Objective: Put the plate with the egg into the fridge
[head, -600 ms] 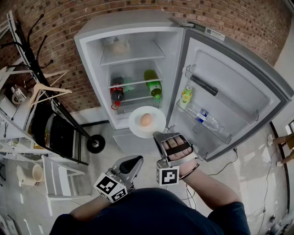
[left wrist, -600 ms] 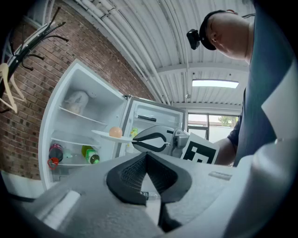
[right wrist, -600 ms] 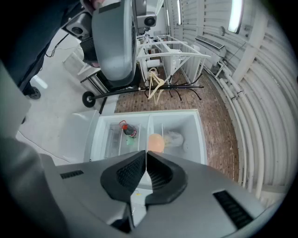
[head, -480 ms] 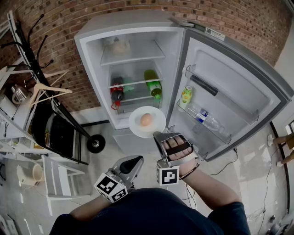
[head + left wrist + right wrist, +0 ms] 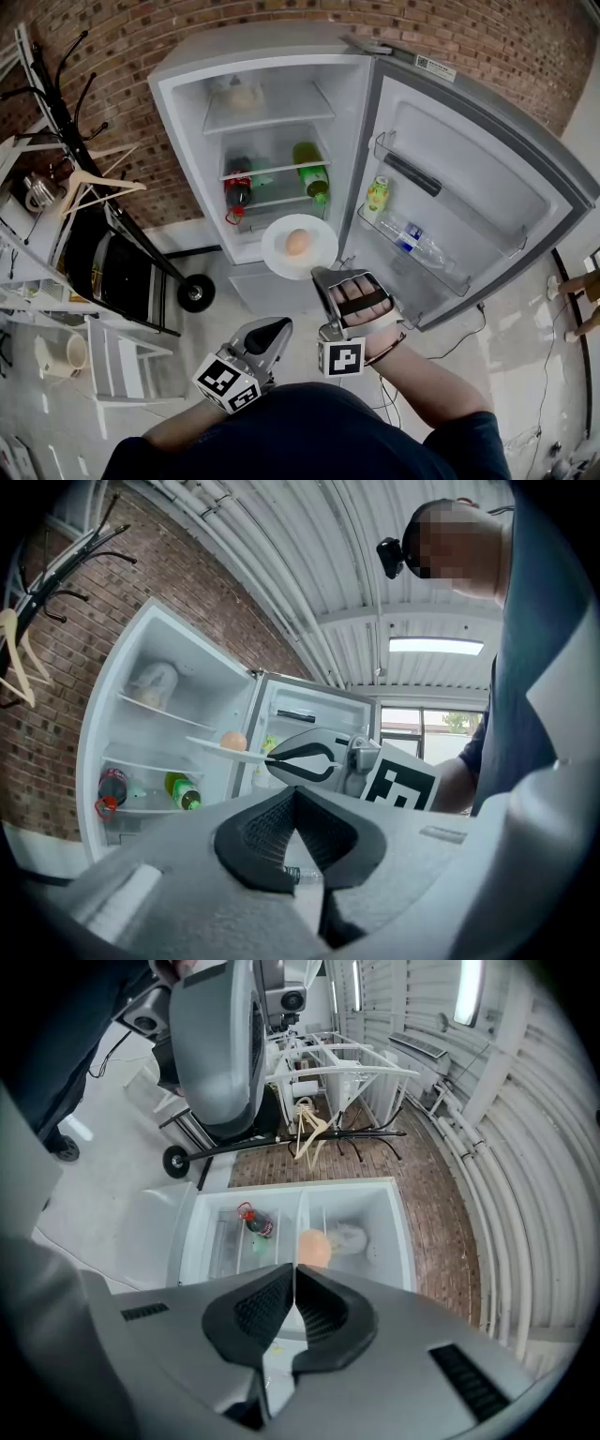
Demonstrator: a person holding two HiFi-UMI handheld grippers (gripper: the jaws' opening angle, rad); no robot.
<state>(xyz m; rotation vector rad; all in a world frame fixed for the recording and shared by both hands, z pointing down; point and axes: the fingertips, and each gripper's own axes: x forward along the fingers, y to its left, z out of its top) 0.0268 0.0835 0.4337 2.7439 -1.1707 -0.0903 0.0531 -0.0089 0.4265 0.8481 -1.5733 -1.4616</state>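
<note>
Right tongs (image 5: 322, 274) pinch the near rim of the plate (image 5: 277, 255), just outside the open fridge (image 5: 183, 89). Left tongs (image 5: 279, 325) are closed and empty. The plate looks stiff and slick, and the loose egg (image 5: 297, 243) could roll, so keep it level.

The person is wearing a dark blue short-sleeved shirt (image 5: 309, 436), while the grey left tool (image 5: 279, 325) and right tool (image 5: 322, 276) are carrying black-and-white marker cubes (image 5: 340, 357).

upper centre of the frame: in the fridge (image 5: 178, 122), the top shelf (image 5: 291, 114) bears a pale bag (image 5: 242, 97); a lower shelf (image 5: 277, 201) holds a cola bottle (image 5: 237, 192) and a green bottle (image 5: 312, 173).
</note>
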